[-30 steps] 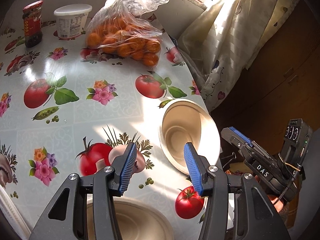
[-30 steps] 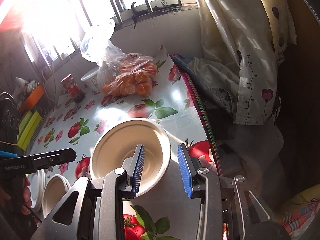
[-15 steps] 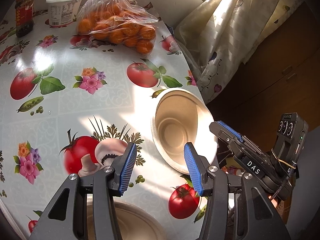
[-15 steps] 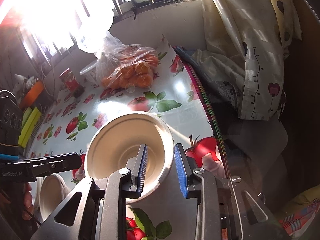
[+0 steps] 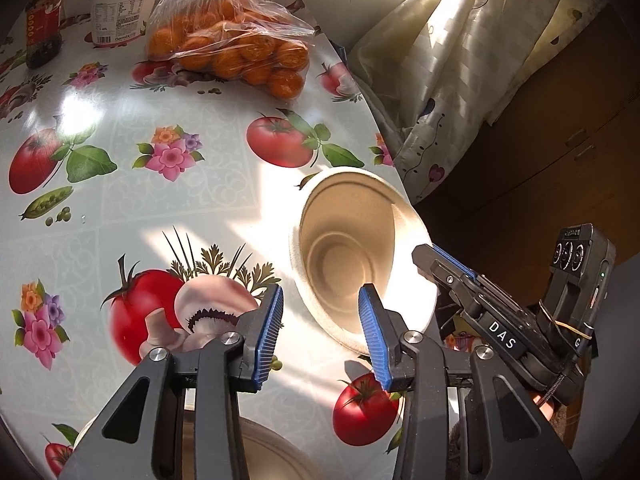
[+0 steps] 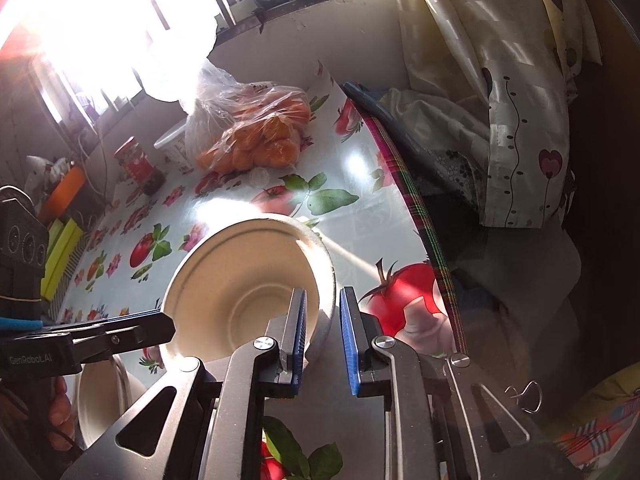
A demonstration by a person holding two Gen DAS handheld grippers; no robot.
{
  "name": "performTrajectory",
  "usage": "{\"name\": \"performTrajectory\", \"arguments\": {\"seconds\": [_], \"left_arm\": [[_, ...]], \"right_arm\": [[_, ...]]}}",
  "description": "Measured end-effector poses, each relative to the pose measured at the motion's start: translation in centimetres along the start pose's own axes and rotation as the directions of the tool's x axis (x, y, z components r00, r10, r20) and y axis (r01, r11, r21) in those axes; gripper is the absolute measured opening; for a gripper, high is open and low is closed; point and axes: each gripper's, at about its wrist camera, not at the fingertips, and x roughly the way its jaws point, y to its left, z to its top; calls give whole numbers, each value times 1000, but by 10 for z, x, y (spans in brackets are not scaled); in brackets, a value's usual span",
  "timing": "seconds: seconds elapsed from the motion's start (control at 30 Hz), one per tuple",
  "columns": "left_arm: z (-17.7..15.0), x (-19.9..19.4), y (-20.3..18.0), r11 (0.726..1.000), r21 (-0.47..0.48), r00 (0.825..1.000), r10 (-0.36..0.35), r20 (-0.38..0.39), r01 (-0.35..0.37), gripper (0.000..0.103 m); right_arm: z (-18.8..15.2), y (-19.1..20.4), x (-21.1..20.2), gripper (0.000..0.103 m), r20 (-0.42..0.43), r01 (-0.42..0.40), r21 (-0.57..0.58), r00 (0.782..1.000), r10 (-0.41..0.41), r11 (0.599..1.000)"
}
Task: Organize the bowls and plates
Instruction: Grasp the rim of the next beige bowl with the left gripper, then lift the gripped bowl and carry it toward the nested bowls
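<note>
A cream paper bowl point(image 5: 352, 256) is tilted at the table's right edge; it also shows in the right wrist view point(image 6: 248, 288). My right gripper point(image 6: 322, 340) has closed its jaws around the bowl's near rim, one finger inside and one outside, and shows in the left wrist view point(image 5: 472, 300). My left gripper point(image 5: 320, 336) is open and empty, just left of that bowl above the tablecloth. A second cream bowl point(image 5: 256, 456) lies under the left gripper and appears in the right wrist view point(image 6: 100, 400).
A bag of oranges point(image 5: 232, 48), a white tub point(image 5: 120, 12) and a dark jar point(image 5: 44, 20) stand at the far side of the table. A curtain point(image 5: 460, 60) hangs past the right table edge point(image 6: 420, 208).
My right gripper's jaws have narrowed onto the bowl's rim and the bowl has tilted up. My left gripper has drifted a little toward the bowl.
</note>
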Motion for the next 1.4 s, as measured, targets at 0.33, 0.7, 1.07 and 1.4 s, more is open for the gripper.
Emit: {"name": "performTrajectory", "arguments": {"seconds": [0.33, 0.7, 1.07, 1.4], "left_arm": [[-1, 2, 8, 1000, -30, 1000, 9, 6, -9, 21], [-3, 0, 10, 999, -47, 1000, 9, 21, -8, 10], [-9, -20, 4, 999, -36, 999, -16, 48, 18, 10], [-23, -56, 4, 999, -26, 996, -27, 83, 29, 10]], "right_arm": [[-1, 1, 0, 11, -1, -1, 3, 1000, 1, 1000], [0, 2, -2, 9, 0, -3, 5, 1000, 3, 1000], [-2, 9, -23, 9, 33, -26, 17, 999, 25, 1000], [-9, 34, -58, 9, 83, -67, -9, 994, 68, 998]]}}
